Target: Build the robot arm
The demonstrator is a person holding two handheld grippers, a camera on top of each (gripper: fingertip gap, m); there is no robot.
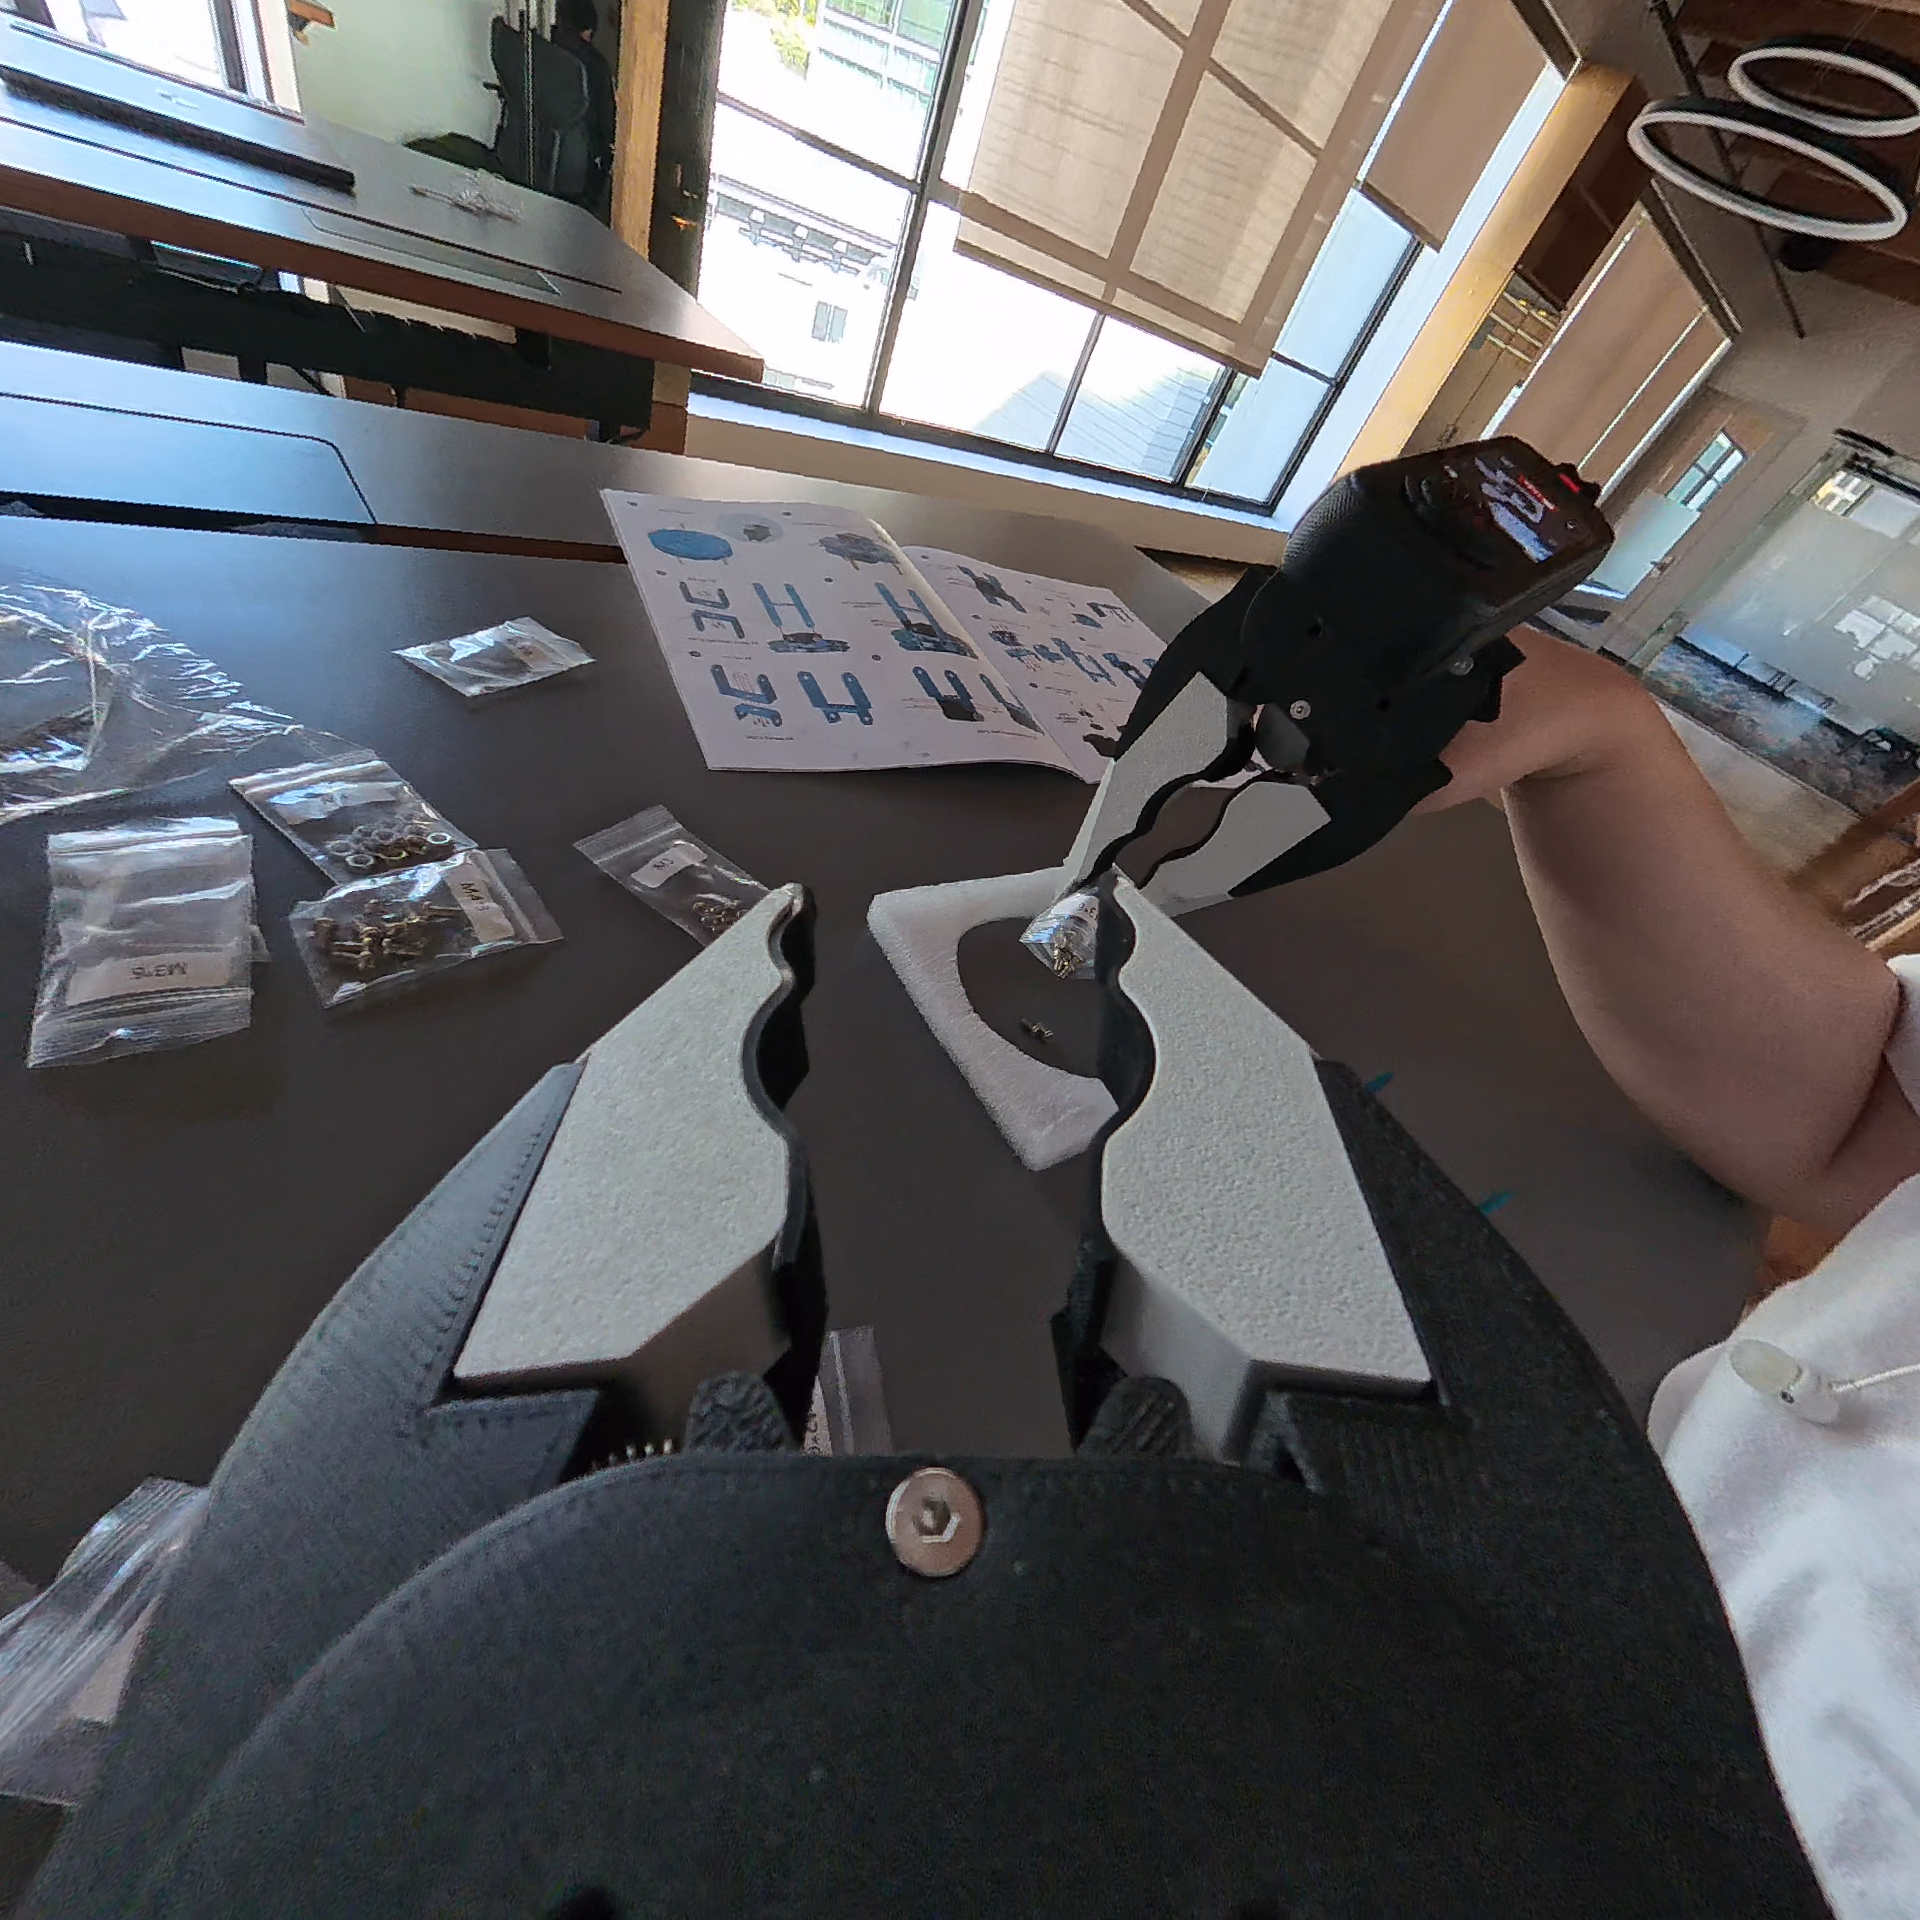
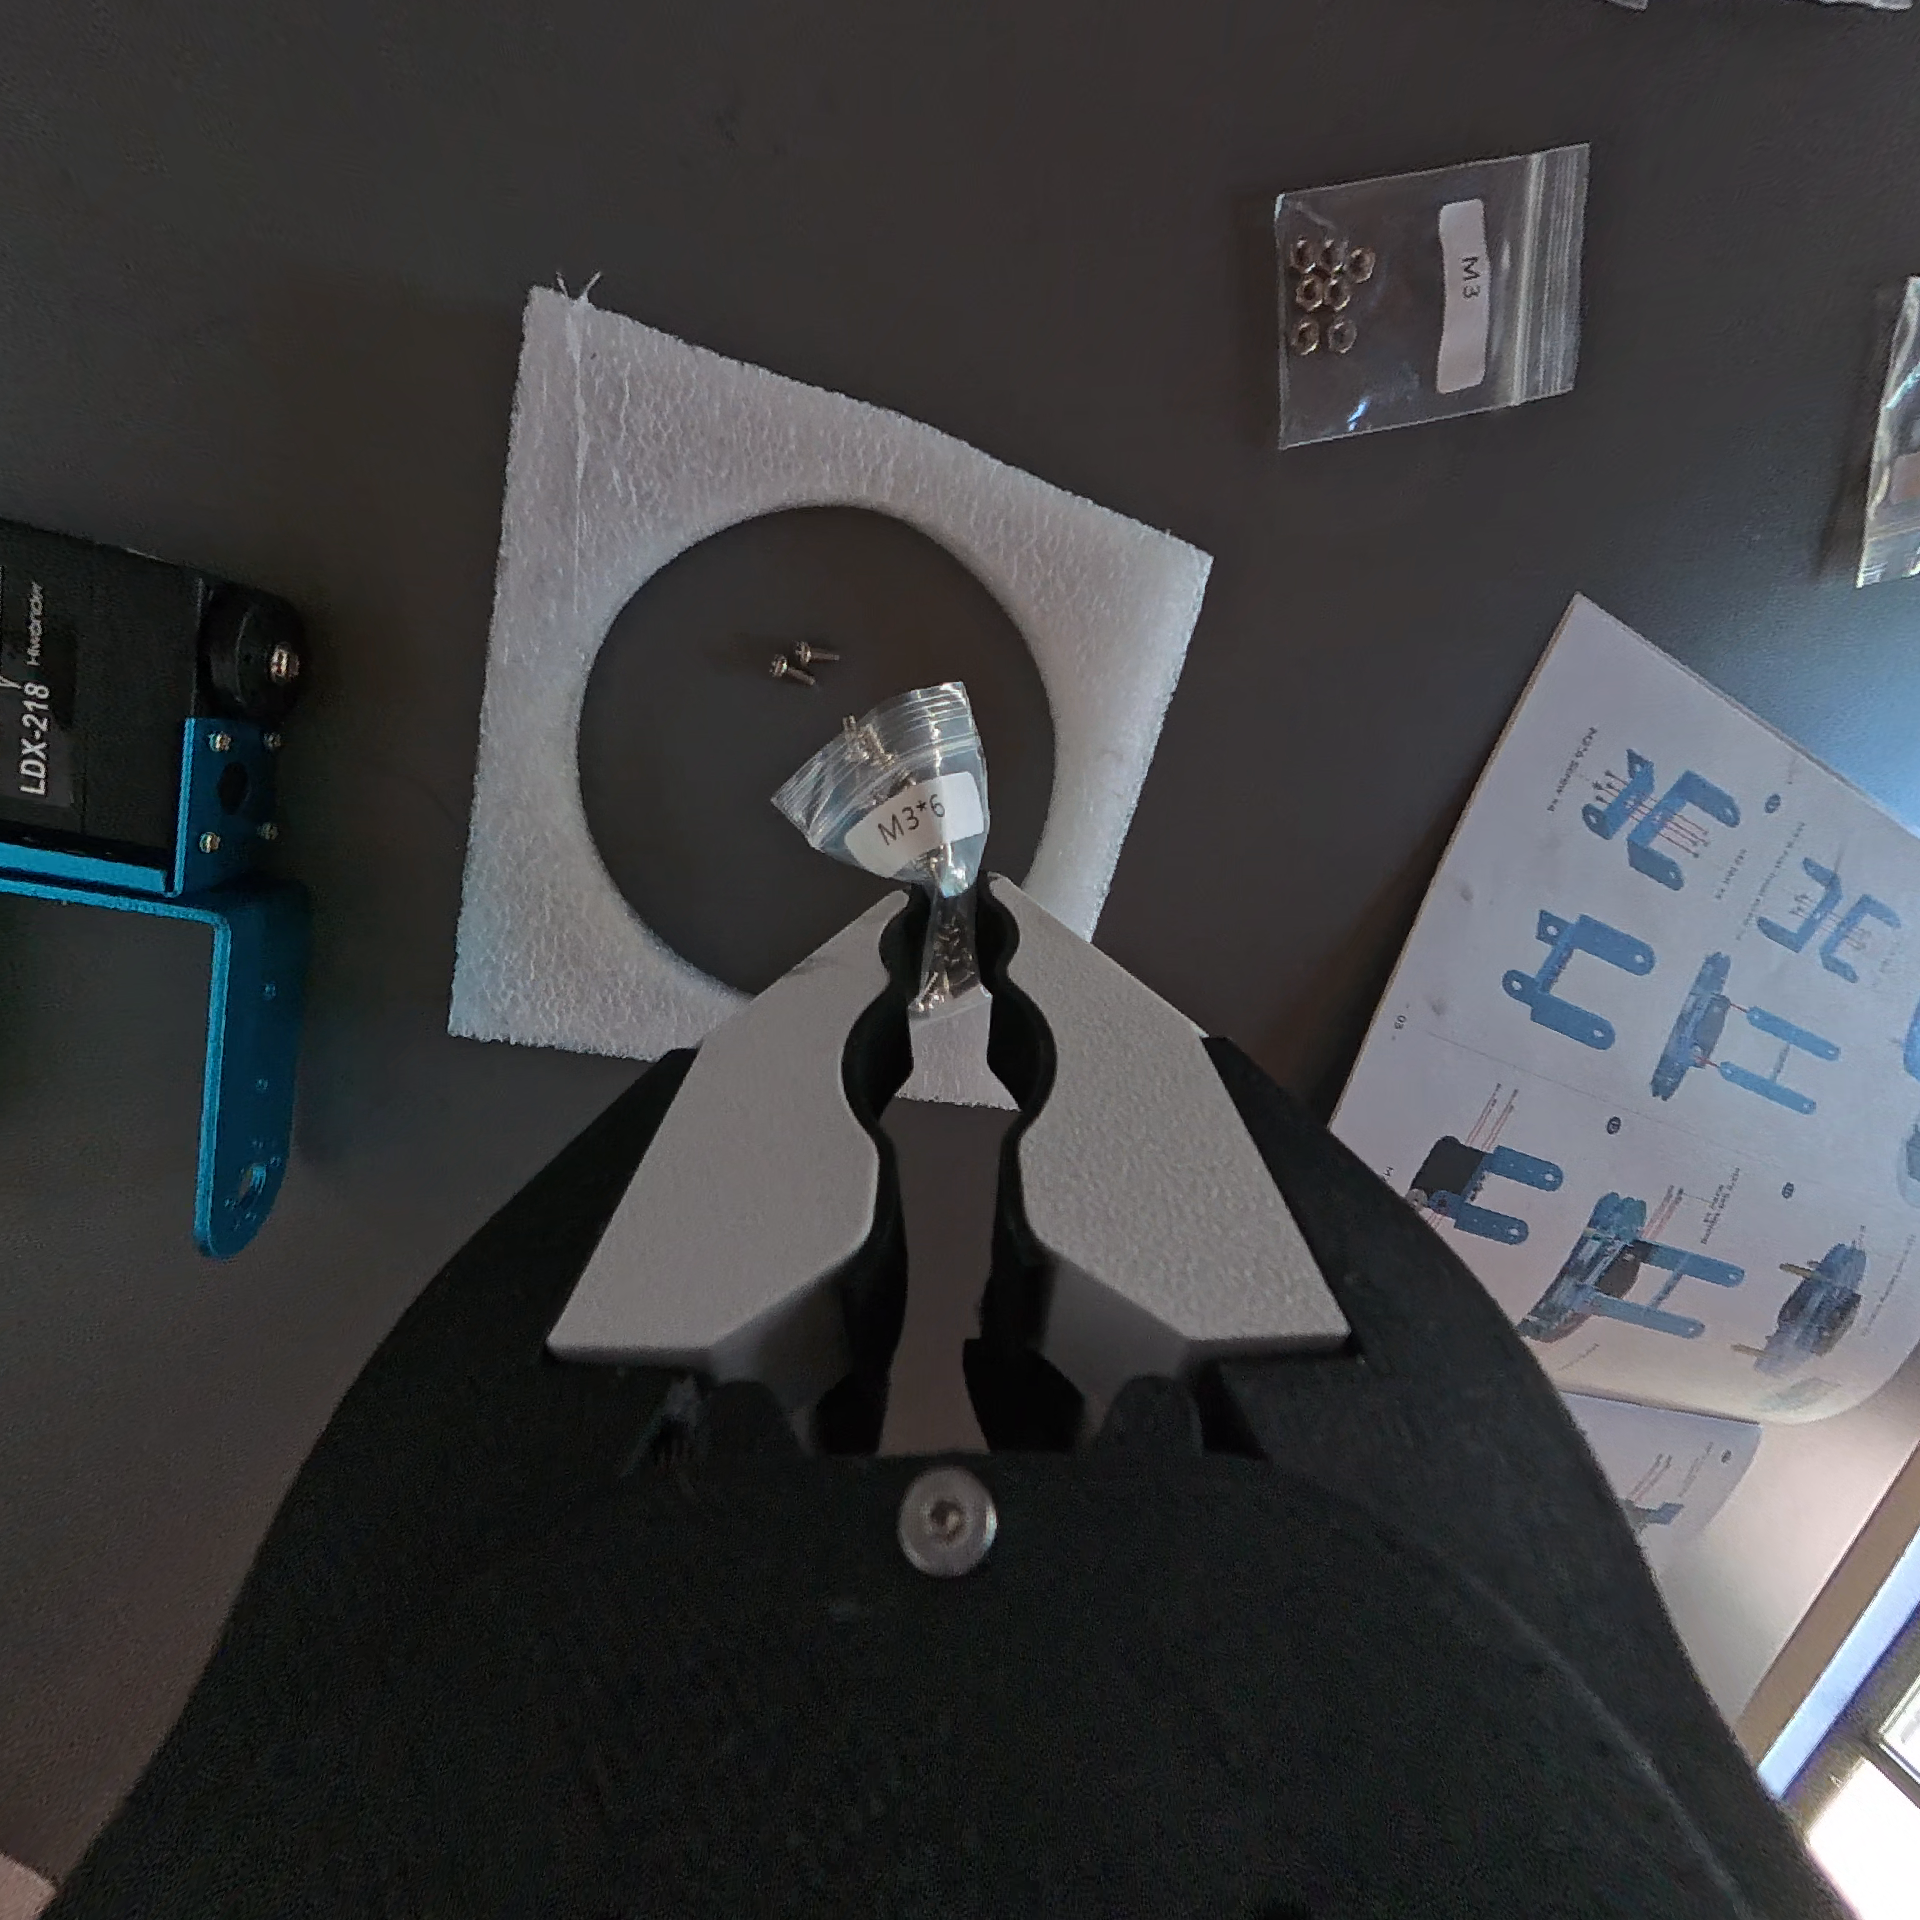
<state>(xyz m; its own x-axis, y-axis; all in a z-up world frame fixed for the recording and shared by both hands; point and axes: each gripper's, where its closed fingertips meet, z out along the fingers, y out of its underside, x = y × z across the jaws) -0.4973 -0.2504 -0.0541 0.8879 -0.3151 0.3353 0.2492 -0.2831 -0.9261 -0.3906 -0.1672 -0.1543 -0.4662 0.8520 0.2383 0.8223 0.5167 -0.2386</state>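
My right gripper is shut on a small clear bag of screws with a white label. It holds the bag mouth-down over the round hole of a white foam square. Two loose screws lie on the dark table inside that hole. In the left wrist view the right gripper hangs over the foam square with the bag at its tips, and one loose screw shows below. My left gripper is open and empty, just in front of the foam.
Several labelled bags of nuts and screws lie at the left of the dark table. An open instruction booklet lies behind. A blue bracket with a black servo sits left of the foam. A bag of nuts lies beyond it.
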